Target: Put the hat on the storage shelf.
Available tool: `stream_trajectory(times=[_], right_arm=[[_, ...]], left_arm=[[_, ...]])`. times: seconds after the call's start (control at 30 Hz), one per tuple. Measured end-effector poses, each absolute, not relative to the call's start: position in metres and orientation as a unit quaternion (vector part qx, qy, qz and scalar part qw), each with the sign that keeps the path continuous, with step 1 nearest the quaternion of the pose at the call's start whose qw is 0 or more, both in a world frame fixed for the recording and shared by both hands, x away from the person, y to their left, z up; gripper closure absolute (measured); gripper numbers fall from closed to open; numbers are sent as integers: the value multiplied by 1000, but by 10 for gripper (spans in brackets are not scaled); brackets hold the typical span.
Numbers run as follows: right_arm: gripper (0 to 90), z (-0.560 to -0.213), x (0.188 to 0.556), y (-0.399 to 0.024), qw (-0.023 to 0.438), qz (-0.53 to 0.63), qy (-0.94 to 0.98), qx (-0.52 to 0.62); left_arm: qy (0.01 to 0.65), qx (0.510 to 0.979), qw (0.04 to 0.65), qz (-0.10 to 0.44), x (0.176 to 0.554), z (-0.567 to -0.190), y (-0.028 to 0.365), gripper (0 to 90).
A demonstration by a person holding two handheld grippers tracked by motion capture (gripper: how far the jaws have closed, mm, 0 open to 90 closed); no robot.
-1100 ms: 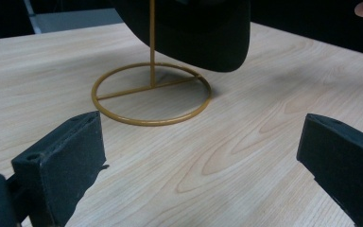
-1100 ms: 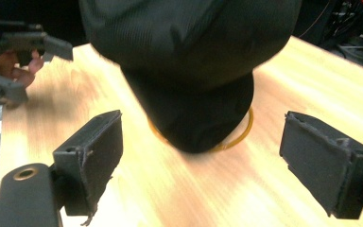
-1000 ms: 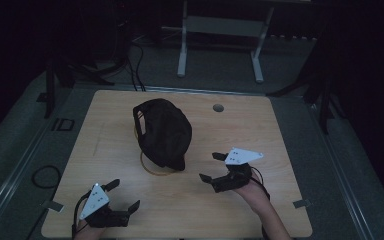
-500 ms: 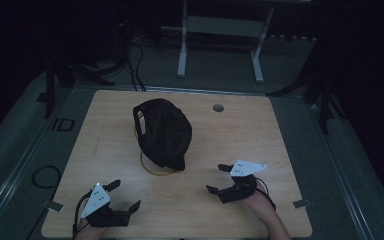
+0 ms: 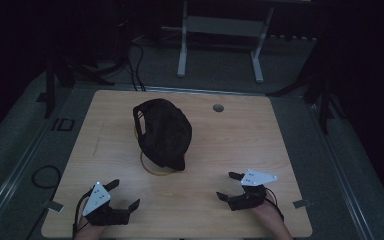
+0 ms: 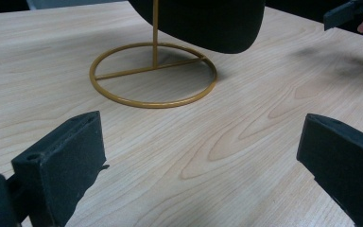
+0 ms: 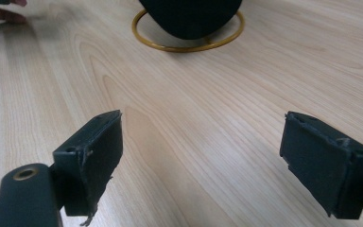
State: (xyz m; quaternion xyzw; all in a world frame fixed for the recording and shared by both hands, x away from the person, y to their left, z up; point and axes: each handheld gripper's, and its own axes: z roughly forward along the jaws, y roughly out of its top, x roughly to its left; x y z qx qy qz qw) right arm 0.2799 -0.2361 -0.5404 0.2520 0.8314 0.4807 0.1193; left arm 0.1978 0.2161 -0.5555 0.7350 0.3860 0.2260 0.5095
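A black cap (image 5: 162, 132) hangs on a gold wire stand whose ring base (image 5: 155, 169) rests on the middle of the wooden table (image 5: 240, 135). My left gripper (image 5: 125, 193) lies open near the front left edge, with nothing between its fingers. In the left gripper view the ring base (image 6: 153, 75) and the cap's lower edge (image 6: 203, 21) are ahead of the open left gripper (image 6: 201, 161). My right gripper (image 5: 227, 185) sits open at the front right, apart from the cap. The right gripper view shows the open right gripper (image 7: 208, 156) empty, with the ring base (image 7: 189, 40) and cap (image 7: 191, 12) farther off.
A round cable hole (image 5: 218, 107) is in the table's far side. A white desk frame (image 5: 220, 45) stands on the floor behind the table. Cables (image 5: 45, 175) lie on the floor at the left. The other gripper (image 6: 354, 19) appears at the top right of the left gripper view.
My right gripper has drawn back from beside the cap toward the table's front edge, staying open. The left gripper and the cap have not moved.
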Motion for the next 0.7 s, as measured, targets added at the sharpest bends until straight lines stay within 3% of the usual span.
stream_trajectory(times=[0.7], right_arm=[[139,-549,281,-266,125,488,815,286]], left_arm=[[397,735,497,235,199,-557,219,36]])
